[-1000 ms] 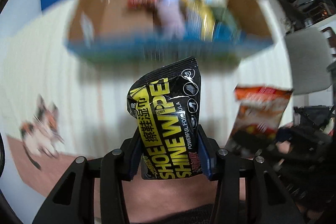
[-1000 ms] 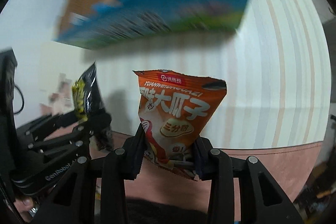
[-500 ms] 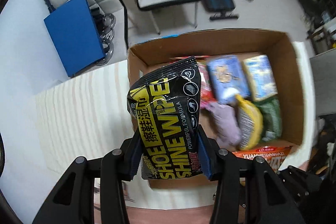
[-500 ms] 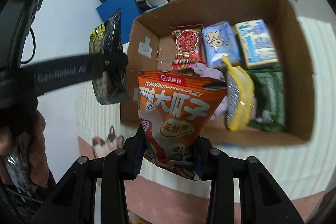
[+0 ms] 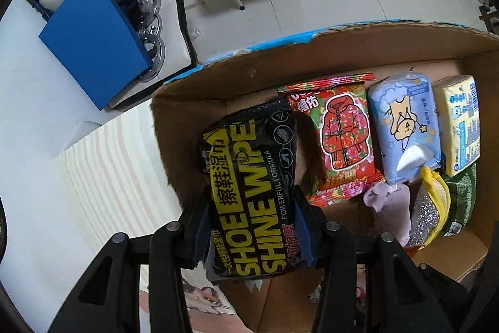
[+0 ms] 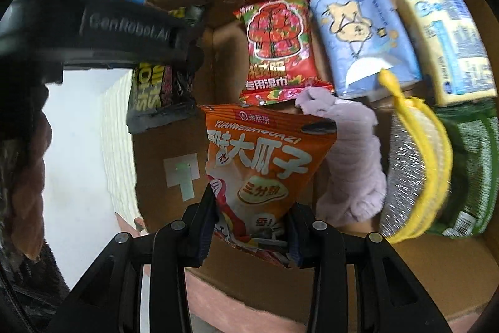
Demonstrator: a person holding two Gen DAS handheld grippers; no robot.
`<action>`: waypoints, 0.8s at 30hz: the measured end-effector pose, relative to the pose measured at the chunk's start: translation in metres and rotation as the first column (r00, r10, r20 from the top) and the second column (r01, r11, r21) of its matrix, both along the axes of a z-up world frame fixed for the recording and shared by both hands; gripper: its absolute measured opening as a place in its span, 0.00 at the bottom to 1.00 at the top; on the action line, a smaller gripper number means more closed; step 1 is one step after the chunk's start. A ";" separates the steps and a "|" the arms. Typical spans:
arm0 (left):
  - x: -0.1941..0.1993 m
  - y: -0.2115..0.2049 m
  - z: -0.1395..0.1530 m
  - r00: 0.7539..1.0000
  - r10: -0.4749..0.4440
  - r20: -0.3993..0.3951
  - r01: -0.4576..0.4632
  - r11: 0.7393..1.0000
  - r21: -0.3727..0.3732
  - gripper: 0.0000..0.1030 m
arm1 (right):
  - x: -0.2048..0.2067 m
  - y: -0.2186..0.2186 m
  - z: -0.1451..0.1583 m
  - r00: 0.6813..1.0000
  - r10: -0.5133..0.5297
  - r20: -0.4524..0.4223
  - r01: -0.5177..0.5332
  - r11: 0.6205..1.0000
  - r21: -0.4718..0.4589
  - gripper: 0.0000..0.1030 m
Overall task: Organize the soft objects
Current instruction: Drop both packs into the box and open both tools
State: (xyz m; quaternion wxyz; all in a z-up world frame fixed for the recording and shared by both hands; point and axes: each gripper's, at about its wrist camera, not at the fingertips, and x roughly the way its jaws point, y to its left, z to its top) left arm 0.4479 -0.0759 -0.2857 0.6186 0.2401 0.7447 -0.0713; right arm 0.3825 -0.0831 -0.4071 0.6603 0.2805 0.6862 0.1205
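Both grippers have swung from the striped table in over the cardboard box (image 5: 237,74) and now point steeply down into it; the left gripper (image 5: 252,227) holds the black shoe-wipes pack (image 5: 249,192) above the bare left end of the box floor, its jaws just beginning to ease apart with the pack between them; the right gripper (image 6: 251,219) stays clamped on the orange snack bag (image 6: 262,170), hanging beside the lilac cloth (image 6: 352,164); the red wipes packet (image 5: 340,139), blue tissue pack (image 5: 405,127) and yellow sponge (image 6: 418,177) already lie inside; the black pack's release looks imminent, the orange bag's likely next.
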 end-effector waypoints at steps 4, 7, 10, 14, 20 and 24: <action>0.006 0.000 -0.008 1.000 0.011 -0.020 -0.011 1.000 -0.001 0.47 | 0.012 0.006 -0.021 0.999 0.010 -0.035 -0.009 1.000 0.027 0.42; 0.009 0.004 -0.013 0.996 0.053 -0.066 -0.055 0.998 -0.025 0.48 | 0.014 0.007 -0.036 0.997 0.033 -0.075 -0.032 0.999 0.011 0.54; 0.012 0.006 -0.013 0.995 0.071 -0.074 -0.074 0.997 -0.036 0.49 | 0.017 0.009 -0.042 0.996 0.031 -0.085 -0.030 0.999 0.018 0.71; 0.011 0.006 -0.002 0.996 0.079 -0.049 -0.081 0.996 -0.039 0.49 | 0.019 0.003 -0.037 0.997 0.015 -0.073 -0.014 1.000 0.016 0.71; 0.004 0.009 0.015 0.995 0.097 -0.009 -0.097 0.994 -0.059 0.56 | 0.011 -0.007 -0.019 0.999 0.009 -0.053 -0.009 1.000 -0.003 0.72; -0.010 0.012 0.028 0.994 0.111 0.014 -0.109 0.990 -0.091 0.56 | 0.006 -0.019 -0.006 1.000 0.002 -0.027 -0.003 0.999 -0.040 0.74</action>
